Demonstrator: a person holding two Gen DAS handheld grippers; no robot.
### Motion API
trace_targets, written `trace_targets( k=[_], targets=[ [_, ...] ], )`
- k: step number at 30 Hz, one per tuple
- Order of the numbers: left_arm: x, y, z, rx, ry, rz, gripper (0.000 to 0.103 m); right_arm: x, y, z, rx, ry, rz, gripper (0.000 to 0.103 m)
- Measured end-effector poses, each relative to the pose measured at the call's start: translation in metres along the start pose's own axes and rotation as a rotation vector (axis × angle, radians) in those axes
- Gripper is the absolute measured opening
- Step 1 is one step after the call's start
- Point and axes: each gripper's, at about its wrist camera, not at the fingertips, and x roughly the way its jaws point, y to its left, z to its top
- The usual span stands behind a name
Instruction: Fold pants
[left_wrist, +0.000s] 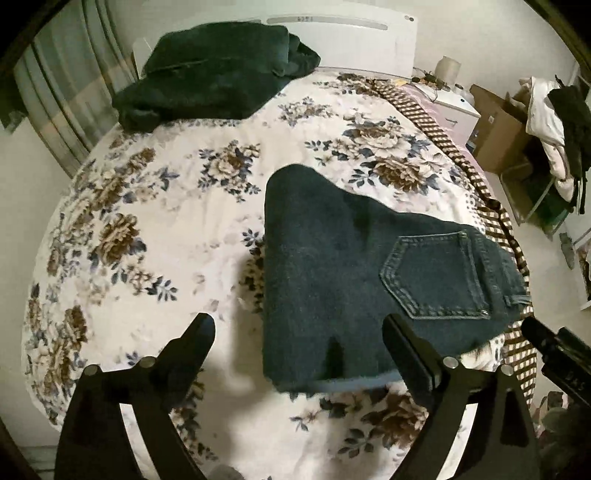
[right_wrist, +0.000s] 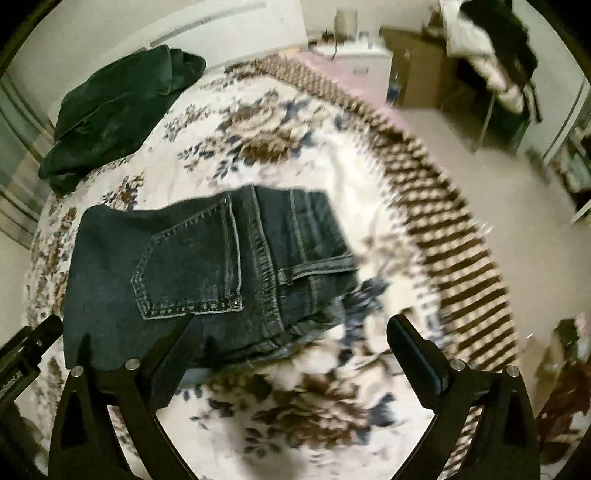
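Pants (left_wrist: 354, 280), folded on the bed (left_wrist: 155, 221), long axis nine-to-three; left hand-held gripper (left_wrist: 299, 328) and right hand-held gripper (right_wrist: 291, 332) hang wide open, empty (right nearer waistband).

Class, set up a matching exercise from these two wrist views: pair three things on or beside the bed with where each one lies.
Things:
1. folded dark blue denim jeans
2. dark green velvety garment
3. brown cardboard box

Places:
A. on the floor beside the bed
B. far end of the bed, near the headboard
C. near end of the floral bedspread, below the open tools

Pairs: 1-C, 2-B, 3-A
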Motion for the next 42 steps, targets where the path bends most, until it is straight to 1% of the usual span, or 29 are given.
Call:
trace_targets(
  k=[4,9,16,19,21,26,30,32,33,38,42],
  targets=[
    [-0.04,-0.008,-0.007,-0.001,-0.042,0.019,0.093,-0.056,-0.003,-0.008,-0.032,-0.058,-0.013,0.102],
    [-0.107,-0.019,-0.023,-0.01,-0.102,0.022,0.093,-0.134,-0.009,-0.022,-0.079,-0.137,-0.012,0.102],
    [-0.216,-0.031,-0.068,-0.004,-0.194,0.033,0.093,-0.253,-0.032,-0.06,-0.102,-0.228,0.022,0.102],
    [-0.258,-0.034,-0.089,-0.012,-0.226,0.031,0.093,-0.303,-0.042,-0.08,-0.12,-0.283,0.026,0.102],
    [-0.285,-0.037,-0.103,-0.017,-0.249,0.029,0.093,-0.337,-0.049,-0.093,-0.138,-0.317,0.041,0.102],
    [-0.344,-0.04,-0.131,-0.032,-0.324,0.064,0.093,-0.408,-0.059,-0.126,-0.178,-0.386,0.063,0.103],
    [-0.376,-0.037,-0.148,-0.059,-0.346,0.06,0.093,-0.45,-0.064,-0.148,-0.2,-0.407,0.083,0.103],
    [-0.388,-0.035,-0.153,-0.064,-0.36,0.062,0.098,-0.464,-0.063,-0.155,-0.212,-0.414,0.086,0.103],
    [-0.393,-0.034,-0.155,-0.068,-0.368,0.062,0.103,-0.472,-0.063,-0.159,-0.215,-0.418,0.087,0.103],
    [-0.409,-0.026,-0.164,-0.073,-0.395,0.061,0.103,-0.5,-0.058,-0.171,-0.222,-0.427,0.096,0.103],
    [-0.417,-0.019,-0.168,-0.066,-0.408,0.048,0.103,-0.516,-0.049,-0.175,-0.224,-0.445,0.08,0.103]
  ],
)
